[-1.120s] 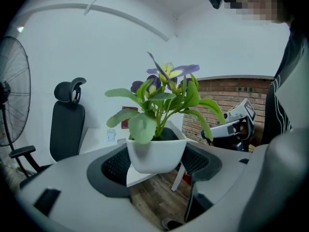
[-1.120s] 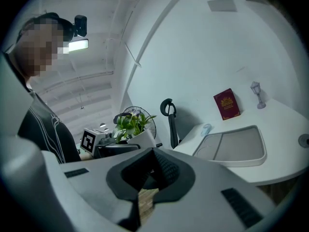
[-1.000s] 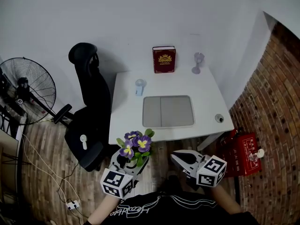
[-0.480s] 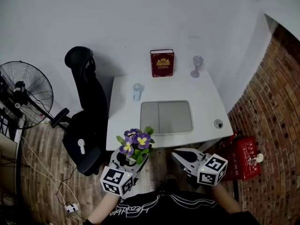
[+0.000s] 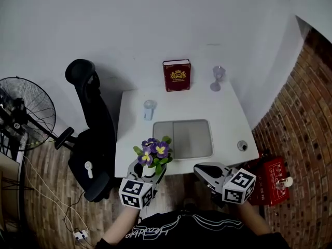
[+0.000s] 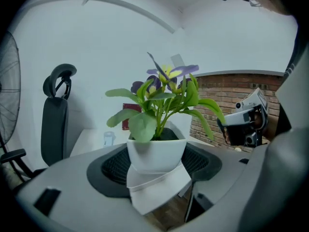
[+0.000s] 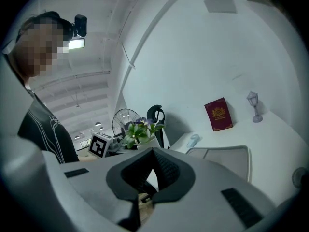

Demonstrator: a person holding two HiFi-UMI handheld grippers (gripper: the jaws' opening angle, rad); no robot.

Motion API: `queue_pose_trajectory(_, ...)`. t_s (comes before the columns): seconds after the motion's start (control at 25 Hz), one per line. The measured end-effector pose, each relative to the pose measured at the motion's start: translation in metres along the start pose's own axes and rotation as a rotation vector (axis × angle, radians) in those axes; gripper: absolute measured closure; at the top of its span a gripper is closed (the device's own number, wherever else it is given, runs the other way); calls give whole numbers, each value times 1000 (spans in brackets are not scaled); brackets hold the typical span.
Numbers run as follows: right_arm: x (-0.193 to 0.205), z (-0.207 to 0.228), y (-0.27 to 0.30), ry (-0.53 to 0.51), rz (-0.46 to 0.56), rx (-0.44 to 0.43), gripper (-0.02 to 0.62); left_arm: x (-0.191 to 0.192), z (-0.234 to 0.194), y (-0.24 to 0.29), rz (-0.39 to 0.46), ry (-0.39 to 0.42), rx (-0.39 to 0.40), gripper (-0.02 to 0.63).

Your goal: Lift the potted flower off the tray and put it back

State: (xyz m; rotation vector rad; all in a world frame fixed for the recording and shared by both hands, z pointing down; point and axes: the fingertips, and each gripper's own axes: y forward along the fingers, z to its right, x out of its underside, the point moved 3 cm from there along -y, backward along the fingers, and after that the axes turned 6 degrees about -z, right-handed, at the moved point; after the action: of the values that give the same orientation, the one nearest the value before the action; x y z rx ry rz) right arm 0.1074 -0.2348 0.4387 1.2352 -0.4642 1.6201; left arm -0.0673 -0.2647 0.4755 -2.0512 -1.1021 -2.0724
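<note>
The potted flower (image 5: 154,153), purple and yellow blooms in a white pot (image 6: 157,152), hangs in the air at the white table's front edge, just left of the grey tray (image 5: 182,139). My left gripper (image 5: 147,171) is shut on the pot, with its dark pads (image 6: 112,166) pressing both sides. The flower (image 7: 140,131) also shows in the right gripper view, left of the tray (image 7: 227,156). My right gripper (image 5: 208,171) hovers before the table's front edge, right of the flower, shut with nothing in it.
On the white table (image 5: 228,118) a red book (image 5: 177,75) stands against the wall, with a small goblet (image 5: 216,78) to its right and a small pale bottle (image 5: 149,109) left of the tray. A black chair (image 5: 91,123), a fan (image 5: 23,115) and a red case (image 5: 272,179) flank the table.
Both grippers have moved forward towards the table. The flower, still held by the left gripper, now reaches the table's front edge.
</note>
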Motion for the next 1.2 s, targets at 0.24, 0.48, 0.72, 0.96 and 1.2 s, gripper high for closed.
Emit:
queue_pose_trajectory(0.24,-6,30,-5,2,-19,16,594,17,-17,46,-51,-25,-26,261)
queue_pose_trajectory(0.48,-10,55,-9,12,-31,12,594,38,-30,86,-95,-44,-62,261)
queue_pose_trajectory(0.72,-13,73,-10,10,-40,5,594,58,-40,112,-134,-52,-92,261)
queue_pose_trajectory(0.96,-14,81,-8,14,-40,-6,594,70,-45,124,-167,-68,-115,261)
queue_pose_trajectory(1.2,-17,86,-10,36,-12,-28,594,86,-48,131,-194,-60,-142,261)
